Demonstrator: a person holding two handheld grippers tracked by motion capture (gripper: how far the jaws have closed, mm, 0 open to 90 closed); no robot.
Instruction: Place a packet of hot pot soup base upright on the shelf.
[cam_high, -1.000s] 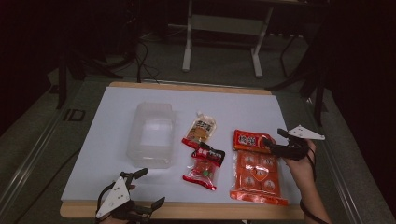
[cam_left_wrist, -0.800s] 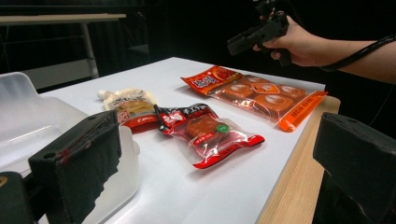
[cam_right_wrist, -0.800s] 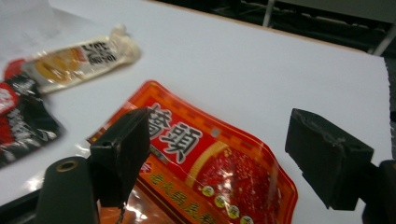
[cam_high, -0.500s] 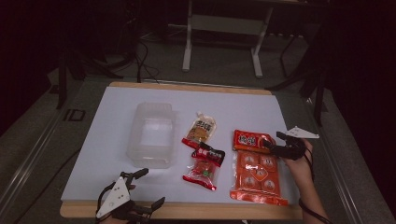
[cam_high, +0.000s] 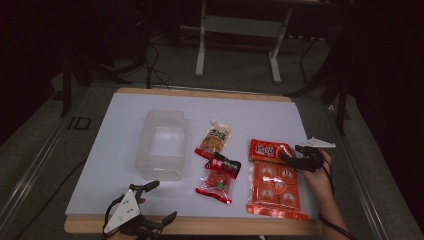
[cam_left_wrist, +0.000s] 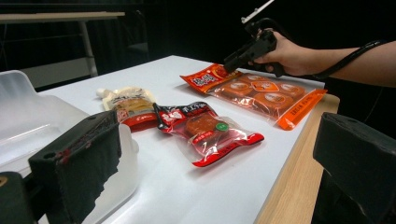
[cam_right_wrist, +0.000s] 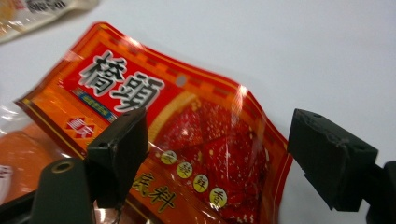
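A red packet (cam_high: 269, 149) lies on the white table (cam_high: 125, 120), its near edge over a large orange pack (cam_high: 275, 192). My right gripper (cam_high: 289, 157) hovers low over the red packet's right end. In the right gripper view it (cam_right_wrist: 219, 154) is open and its jaws have just been opening slightly. The red packet (cam_right_wrist: 187, 140) lies under the gap, and the pads do not press on it. My left gripper (cam_high: 162, 200) stands open at the near left edge with nothing between its jaws. In the left gripper view it (cam_left_wrist: 219, 163) faces the packets and the right gripper (cam_left_wrist: 233, 59).
A clear plastic container (cam_high: 162, 145) stands left of centre. A beige pouch (cam_high: 215, 139) and a small red-and-black packet (cam_high: 219, 176) lie between it and the orange pack. The table's wooden near edge (cam_high: 225, 226) runs by the left gripper. A metal stand (cam_high: 240, 30) is behind the table.
My right gripper has sunk toward the red packet and shifted slightly to the right. The left gripper and the packets have stayed where they were.
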